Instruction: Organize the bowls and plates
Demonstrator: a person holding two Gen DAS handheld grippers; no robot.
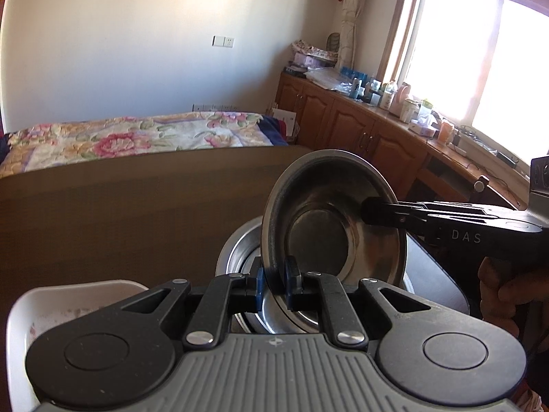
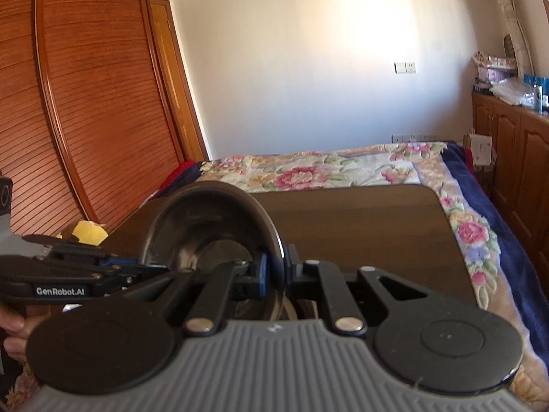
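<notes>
Held tilted over a stacked steel bowl [image 1: 240, 254] on the desk [image 1: 120, 213]: thin, stiff, light but slick steel bowl [image 1: 329, 213], near rim pinched in left claw [image 1: 277, 279], far rim in right claw [image 2: 279, 269]; best gripped at rim.

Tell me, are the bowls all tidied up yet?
Not yet. Some steel bowls already sit stacked on the brown table. One tilted steel bowl is in hand: the left gripper and the right gripper both pinch its rim, above that stack. It has yet to be set down. A white dish waits nearby.
</notes>
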